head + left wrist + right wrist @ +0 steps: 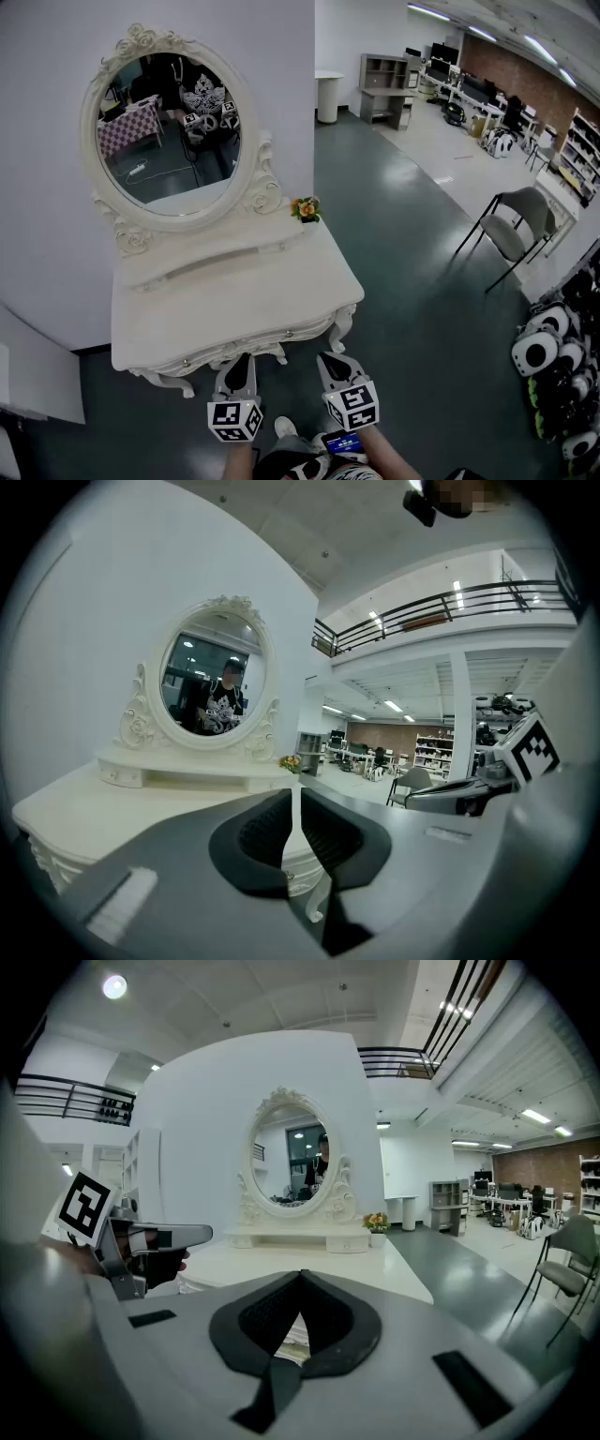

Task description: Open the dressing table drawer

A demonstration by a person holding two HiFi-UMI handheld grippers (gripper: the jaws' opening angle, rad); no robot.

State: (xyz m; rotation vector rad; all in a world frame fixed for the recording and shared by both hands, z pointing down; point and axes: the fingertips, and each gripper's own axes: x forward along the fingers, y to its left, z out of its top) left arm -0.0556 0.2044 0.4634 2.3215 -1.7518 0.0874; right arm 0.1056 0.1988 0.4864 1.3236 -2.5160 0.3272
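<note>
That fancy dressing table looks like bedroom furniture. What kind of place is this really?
Probably not a bedroom: it looks like a big open office or lab hall. The dressing table stands against a white wall, with desks and monitors beyond, and a railed upper gallery overhead.

There is one cream-white carved dressing table, one oval mirror in a white rose-carved frame, one small pot of orange and yellow flowers, and one grey-seated, black-legged chair. Two handheld grey grippers appear: the left gripper and the right gripper.
</note>
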